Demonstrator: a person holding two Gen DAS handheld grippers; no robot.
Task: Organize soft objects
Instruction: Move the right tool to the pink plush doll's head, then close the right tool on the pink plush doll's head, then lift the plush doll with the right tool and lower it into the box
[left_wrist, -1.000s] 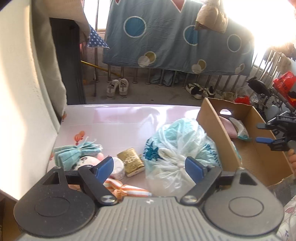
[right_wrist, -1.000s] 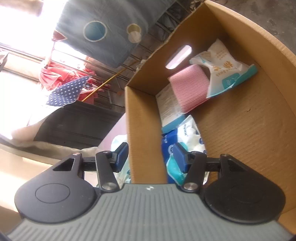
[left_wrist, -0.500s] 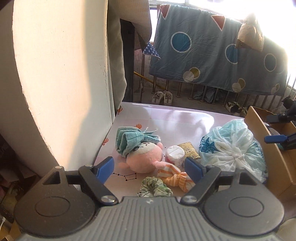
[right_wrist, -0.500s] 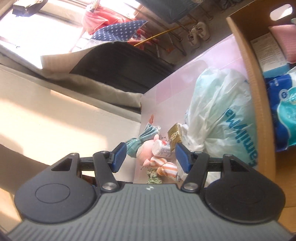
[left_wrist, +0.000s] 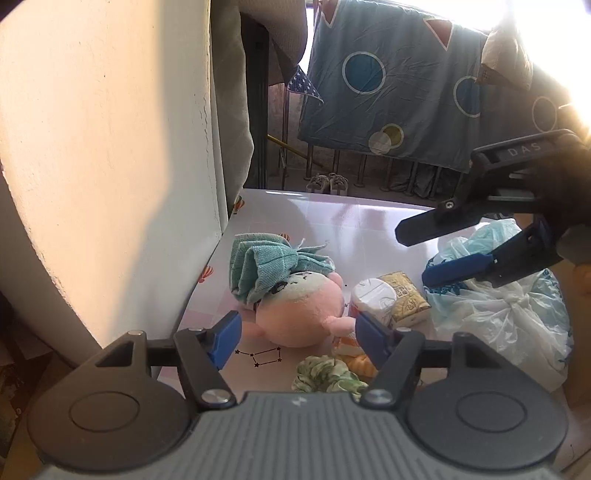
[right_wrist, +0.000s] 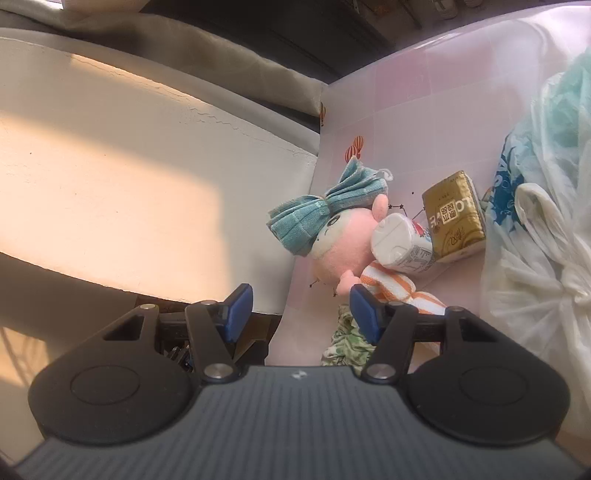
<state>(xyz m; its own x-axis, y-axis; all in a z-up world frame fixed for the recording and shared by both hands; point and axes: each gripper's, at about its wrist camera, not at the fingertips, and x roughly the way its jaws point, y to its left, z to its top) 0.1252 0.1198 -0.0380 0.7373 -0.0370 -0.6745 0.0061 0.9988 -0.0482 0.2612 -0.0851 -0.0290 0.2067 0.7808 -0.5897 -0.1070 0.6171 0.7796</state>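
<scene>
Tabletop (left_wrist: 295, 218) scrunchie (left_wrist: 325, 374) half-hidden behind tool (left_wrist: 297, 338)

Bench (left_wrist: 332, 218): glossy pale pink tiled-pattern top with small balloon and constellation prints, left edge against a cream wall. Landmark is the pink plush doll with teal knitted hair (left_wrist: 295, 314), lying on its side near that left edge. Touching its right side: white cylindrical carton (left_wrist: 371, 299), tipped over. Just right of the carton: gold rectangular soft pack (left_wrist: 404, 295). Further right: knotted translucent white-and-blue plastic bag (left_wrist: 506, 314). In front of the doll: orange-and-white striped cloth (right_wrist: 399, 288) and green patterned fabric scrunchie (left_wrist: 325, 376).
</scene>
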